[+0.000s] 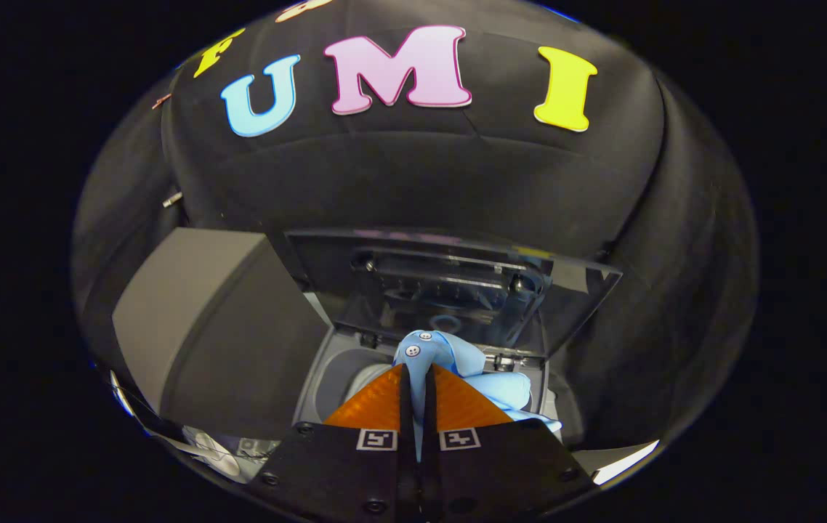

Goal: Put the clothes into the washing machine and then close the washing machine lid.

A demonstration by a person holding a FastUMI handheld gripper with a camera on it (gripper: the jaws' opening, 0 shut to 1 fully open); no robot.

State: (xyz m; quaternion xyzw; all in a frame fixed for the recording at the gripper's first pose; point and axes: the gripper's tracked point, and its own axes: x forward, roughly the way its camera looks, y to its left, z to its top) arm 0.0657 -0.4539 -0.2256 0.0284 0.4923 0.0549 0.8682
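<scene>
A light blue buttoned garment (pixel 434 350) is pinched between my fingers, so my gripper (pixel 417 372) is shut on it. Folds of the cloth bulge out ahead of the fingertips and hang to their right. Just below and beyond the fingers sits the grey washing machine (pixel 326 374) with its round tub opening partly in sight to the left of the fingers. Its dark see-through lid (pixel 450 287) stands raised behind the garment, leaning back toward the booth wall.
A grey box-shaped object (pixel 210 327) stands to the left of the washer, close to its side. Black cloth walls close in behind and on both sides. A strip of pale surface (pixel 624 461) shows at the lower right.
</scene>
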